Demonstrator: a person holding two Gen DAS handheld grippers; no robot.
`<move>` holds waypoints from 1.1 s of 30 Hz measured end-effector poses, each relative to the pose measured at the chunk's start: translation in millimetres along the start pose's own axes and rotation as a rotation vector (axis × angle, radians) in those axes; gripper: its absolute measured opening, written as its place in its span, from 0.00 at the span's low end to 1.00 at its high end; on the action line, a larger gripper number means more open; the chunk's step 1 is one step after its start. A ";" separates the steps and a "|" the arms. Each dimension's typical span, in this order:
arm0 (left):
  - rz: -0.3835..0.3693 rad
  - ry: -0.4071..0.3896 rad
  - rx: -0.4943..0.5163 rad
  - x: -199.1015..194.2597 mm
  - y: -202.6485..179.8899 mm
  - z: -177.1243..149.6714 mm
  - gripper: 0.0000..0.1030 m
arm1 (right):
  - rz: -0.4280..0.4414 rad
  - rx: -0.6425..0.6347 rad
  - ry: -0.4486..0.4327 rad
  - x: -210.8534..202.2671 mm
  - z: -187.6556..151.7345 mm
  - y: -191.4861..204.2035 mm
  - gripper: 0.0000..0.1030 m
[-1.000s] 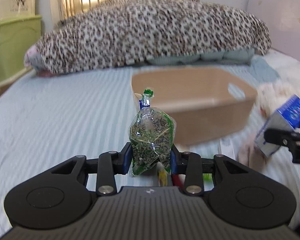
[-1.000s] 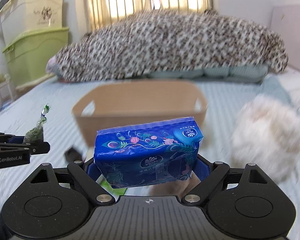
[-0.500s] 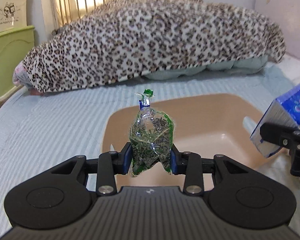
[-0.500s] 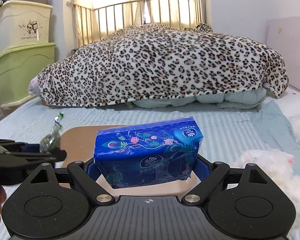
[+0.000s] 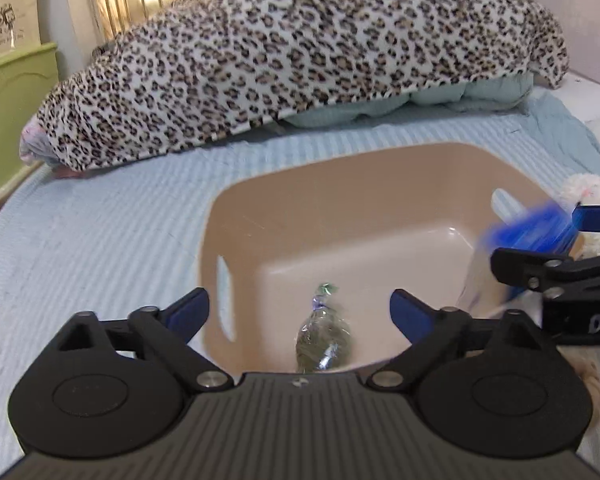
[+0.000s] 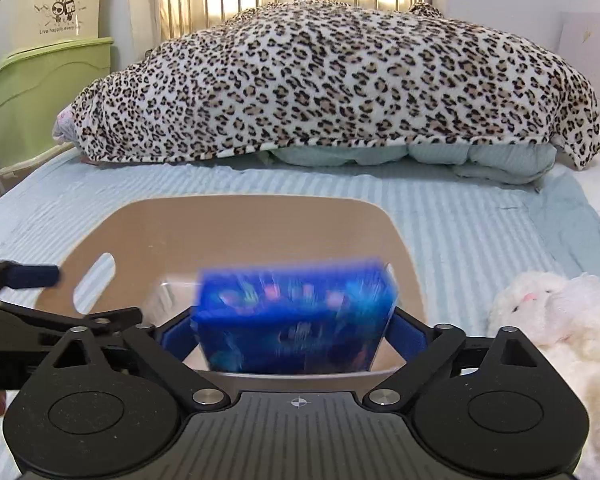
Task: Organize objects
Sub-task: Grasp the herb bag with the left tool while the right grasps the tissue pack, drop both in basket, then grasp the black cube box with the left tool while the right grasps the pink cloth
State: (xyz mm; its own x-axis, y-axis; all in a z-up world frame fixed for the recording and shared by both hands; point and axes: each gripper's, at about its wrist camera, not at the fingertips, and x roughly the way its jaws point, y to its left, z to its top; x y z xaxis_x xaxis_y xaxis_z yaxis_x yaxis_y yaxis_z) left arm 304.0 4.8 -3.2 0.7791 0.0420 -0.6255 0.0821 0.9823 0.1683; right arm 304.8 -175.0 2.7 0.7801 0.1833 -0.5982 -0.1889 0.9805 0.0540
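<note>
A tan plastic bin point(image 5: 240, 216) sits on the bed and also shows in the right wrist view point(image 6: 260, 216). My left gripper point(image 5: 300, 310) is open above the bin's near edge. A small clear bag of dried herbs point(image 5: 323, 338) is inside the bin below it. My right gripper point(image 6: 294, 332) is open over the bin's near rim. The blue tissue pack point(image 6: 296, 312) is blurred between its fingers, dropping into the bin. The pack point(image 5: 528, 228) shows blurred at the right in the left wrist view.
A leopard-print blanket point(image 6: 340, 84) lies over pillows at the bed's head. A white plush toy point(image 6: 548, 312) lies right of the bin. Green and cream storage boxes point(image 6: 40, 80) stand at the left beside the bed.
My left gripper opened and the herb bag fell into the bin. My right gripper opened and the tissue pack is dropping. Both grippers moved over the bin.
</note>
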 end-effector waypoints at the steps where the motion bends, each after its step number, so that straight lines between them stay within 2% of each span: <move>1: 0.000 -0.001 0.009 -6.3 2.7 -0.5 0.95 | 0.002 -0.008 0.003 -6.3 -0.9 -1.1 0.97; 9: 0.020 -0.037 -0.032 -58.3 26.7 -17.4 0.95 | -0.011 -0.025 0.011 -60.3 -27.0 -16.5 1.00; 14: 0.037 -0.015 -0.024 -71.6 34.9 -44.9 0.96 | -0.017 -0.046 0.052 -75.1 -58.4 -23.2 1.00; 22: 0.041 0.105 -0.072 -42.2 49.1 -92.2 0.96 | 0.002 -0.035 0.134 -61.8 -103.7 -19.2 1.00; 28: 0.014 0.110 -0.110 -23.0 57.2 -108.7 0.96 | 0.009 -0.050 0.169 -45.2 -119.8 -10.9 1.00; 33: 0.003 0.124 -0.096 -6.0 53.3 -110.8 0.95 | 0.005 -0.019 0.174 -27.9 -124.6 -11.6 1.00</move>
State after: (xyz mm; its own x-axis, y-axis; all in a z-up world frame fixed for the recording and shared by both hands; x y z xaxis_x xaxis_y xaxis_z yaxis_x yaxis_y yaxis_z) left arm 234.8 77.1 -74.9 0.6960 0.0610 -0.7155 0.0159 0.9948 0.1003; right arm 210.9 -200.4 -80.8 0.6640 0.1719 -0.7277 -0.2051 0.9778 0.0437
